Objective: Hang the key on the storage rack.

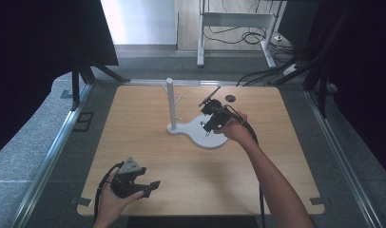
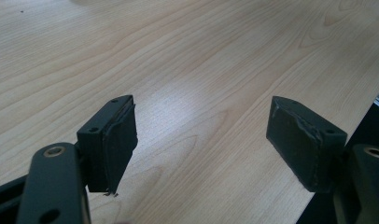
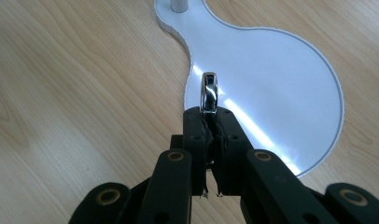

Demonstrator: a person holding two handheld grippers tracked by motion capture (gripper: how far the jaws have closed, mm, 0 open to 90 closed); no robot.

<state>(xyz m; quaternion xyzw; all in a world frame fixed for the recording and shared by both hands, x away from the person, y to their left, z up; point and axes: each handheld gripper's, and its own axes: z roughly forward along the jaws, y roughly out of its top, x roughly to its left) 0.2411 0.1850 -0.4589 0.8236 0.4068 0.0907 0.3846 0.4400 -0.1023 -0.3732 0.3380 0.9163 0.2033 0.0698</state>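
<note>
A: Pale wood across the whole table, and down at the near left corner sits the left gripper, held in the person's left hand with a grey three-cornered plate on top.

B: And those jaws are spread wide. The left gripper view has the left gripper with bare wood between its two black pads, nothing in them, the table's edge just off to the right.

A: Moving across to the middle: a white stand, flat base with a round lobe, and a slim white post rising from its narrow left end, little pegs branching off it.

B: Right over that round lobe is the right gripper, right hand wrapped round it, forearm coming in from the near right.

A: The right gripper view settles it. The right gripper has its jaws pinched tight together on a shiny metal ring, edge-on and upright, poking out past the tips.

B: The ring sits above the white base, near its left edge. I can't tell whether it touches the surface.

A: Far right of the stand, a small dark disc lies on the wood.
</note>
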